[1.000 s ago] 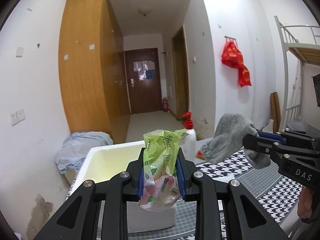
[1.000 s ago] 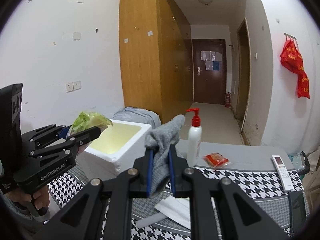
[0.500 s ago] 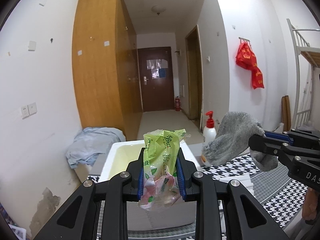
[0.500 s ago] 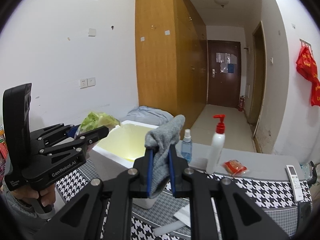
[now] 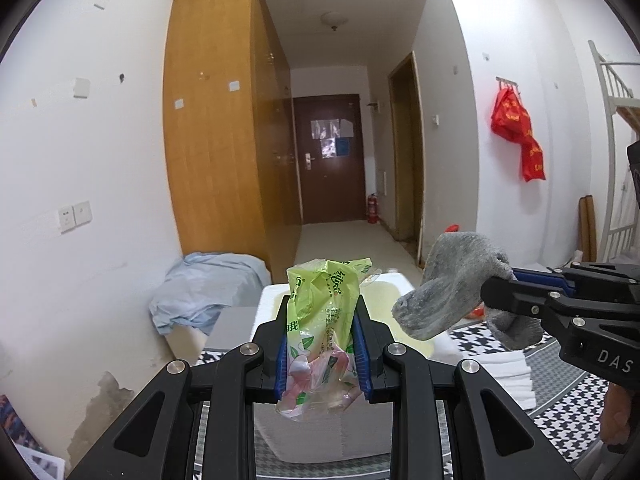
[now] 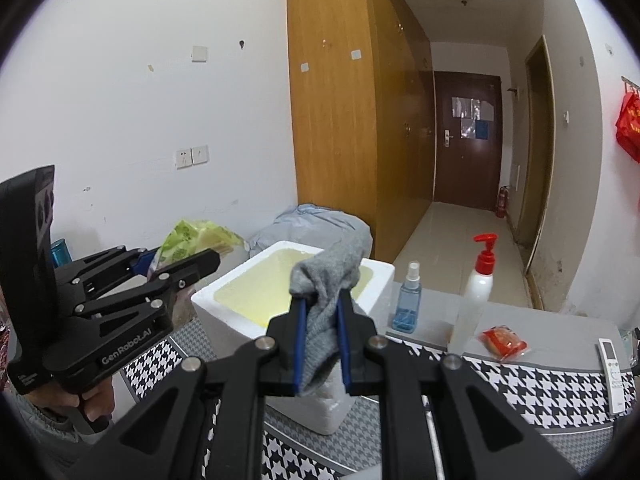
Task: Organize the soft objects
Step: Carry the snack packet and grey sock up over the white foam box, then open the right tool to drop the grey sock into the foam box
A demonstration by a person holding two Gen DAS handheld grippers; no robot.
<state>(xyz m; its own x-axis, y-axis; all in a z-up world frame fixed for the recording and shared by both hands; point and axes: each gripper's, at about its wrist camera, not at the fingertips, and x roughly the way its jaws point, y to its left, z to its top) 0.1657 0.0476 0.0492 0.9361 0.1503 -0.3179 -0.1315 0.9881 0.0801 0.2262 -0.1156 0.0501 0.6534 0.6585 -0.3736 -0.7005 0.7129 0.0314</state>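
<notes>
My left gripper (image 5: 322, 350) is shut on a green plastic tissue pack (image 5: 324, 320) and holds it in the air in front of a white foam box (image 5: 400, 304). My right gripper (image 6: 320, 344) is shut on a grey sock (image 6: 328, 280), held above the near side of the same foam box (image 6: 304, 284). In the left wrist view the sock (image 5: 452, 292) hangs from the right gripper (image 5: 496, 284) over the box's right side. In the right wrist view the left gripper (image 6: 200, 262) with the tissue pack (image 6: 192, 236) is left of the box.
A houndstooth mat (image 6: 520, 384) covers the table. On it stand a blue spray bottle (image 6: 408, 300), a red-pump white bottle (image 6: 478, 292), a red snack packet (image 6: 504, 342), a white remote (image 6: 612, 364) and folded white cloth (image 5: 504, 368). Blue bedding (image 5: 208, 284) lies by the wall.
Both grippers have moved left, keeping hold of the tissue pack and the sock. The foam box now sits straight ahead of both, and the sock is over it.
</notes>
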